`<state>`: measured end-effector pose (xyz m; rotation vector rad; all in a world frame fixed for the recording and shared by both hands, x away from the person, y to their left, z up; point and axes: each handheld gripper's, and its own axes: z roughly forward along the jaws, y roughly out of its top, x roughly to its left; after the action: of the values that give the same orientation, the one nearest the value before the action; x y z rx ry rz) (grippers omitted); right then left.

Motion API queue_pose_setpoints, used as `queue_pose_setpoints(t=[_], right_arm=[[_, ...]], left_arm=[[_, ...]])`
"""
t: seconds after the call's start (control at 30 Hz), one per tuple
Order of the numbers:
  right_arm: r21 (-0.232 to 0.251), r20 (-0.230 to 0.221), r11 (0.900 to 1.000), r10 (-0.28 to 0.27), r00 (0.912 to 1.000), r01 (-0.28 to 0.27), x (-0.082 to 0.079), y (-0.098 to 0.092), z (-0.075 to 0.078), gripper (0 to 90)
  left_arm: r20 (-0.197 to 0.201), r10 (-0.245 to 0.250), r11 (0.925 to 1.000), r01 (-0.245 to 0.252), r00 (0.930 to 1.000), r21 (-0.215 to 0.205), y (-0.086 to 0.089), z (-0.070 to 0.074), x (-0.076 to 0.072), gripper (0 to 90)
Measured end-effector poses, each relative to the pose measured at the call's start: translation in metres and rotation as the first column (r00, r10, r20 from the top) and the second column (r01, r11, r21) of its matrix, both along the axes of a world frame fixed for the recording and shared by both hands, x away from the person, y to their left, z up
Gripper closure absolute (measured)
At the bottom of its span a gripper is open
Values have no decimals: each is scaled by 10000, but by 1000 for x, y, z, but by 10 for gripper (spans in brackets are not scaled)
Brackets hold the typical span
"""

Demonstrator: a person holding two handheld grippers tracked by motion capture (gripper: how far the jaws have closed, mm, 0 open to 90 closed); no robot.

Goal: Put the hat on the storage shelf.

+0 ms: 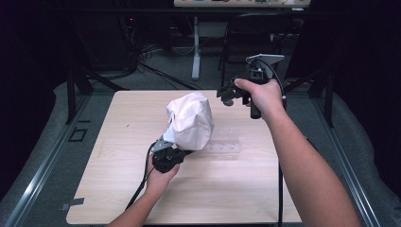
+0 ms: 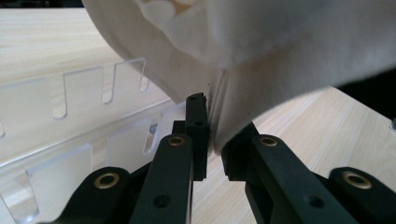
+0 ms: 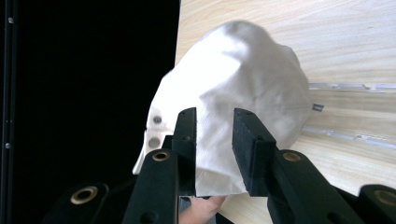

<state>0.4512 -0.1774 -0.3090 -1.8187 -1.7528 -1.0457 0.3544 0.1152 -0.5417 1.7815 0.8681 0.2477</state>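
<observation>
Closest in, the left gripper [image 2: 212, 140] has its two black jaws pinched on a fold of the white cap [image 2: 261, 56], the fabric squeezed between the pads and billowing out above them. Just behind, in the left gripper view, sits a clear rack [image 2: 70, 121] with slots cut along its upper edge, lying flat on the table [image 2: 336, 126].

From the high view, the left hand [image 1: 158, 177] grips the gripper [image 1: 176, 150] near the table's middle, and the cap [image 1: 190, 120] stands up off the wood, domed and puffed, held from its lower edge. The rack [image 1: 222, 142] lies just to the cap's right, partly behind it.

The right hand [image 1: 264, 97] holds its gripper [image 1: 226, 94] up high, off beyond the cap's right side, well clear of it.

In the right gripper view, those jaws [image 3: 215, 149] stand apart with a gap between the pads and nothing gripped. Beyond them, the cap's crown [image 3: 243, 84] shows two round snaps on a strap at its left and a small dark tag at its right.
</observation>
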Motion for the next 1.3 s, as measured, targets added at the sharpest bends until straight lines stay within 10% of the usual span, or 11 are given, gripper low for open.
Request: queue_pose_setpoints(t=[0.23,0.3,0.47,0.9,1.3], right_arm=[[-9,14,10000,4,10000,-4,0,-1,-1,714],[37,-4,10000,15,10000,-15,0,0,-1,714],[36,-15,10000,39,10000,-39,1,-2,-3,714],[45,-42,9999,-111,9999,111,-1,-12,-6,710],[-297,168,9994,-145,9998,150,-5,-19,-6,690]], left_arm=[[-325,248,9997,-248,9992,6,-4,7,0,849],[298,-90,9903,48,9995,1387,-14,16,-3,854],[53,36,9812,-46,10000,1929,-22,12,-1,854],[-265,279,9947,-251,9993,1000,-13,0,0,739],[-197,549,9893,-517,9983,1363,11,-6,-12,476]])
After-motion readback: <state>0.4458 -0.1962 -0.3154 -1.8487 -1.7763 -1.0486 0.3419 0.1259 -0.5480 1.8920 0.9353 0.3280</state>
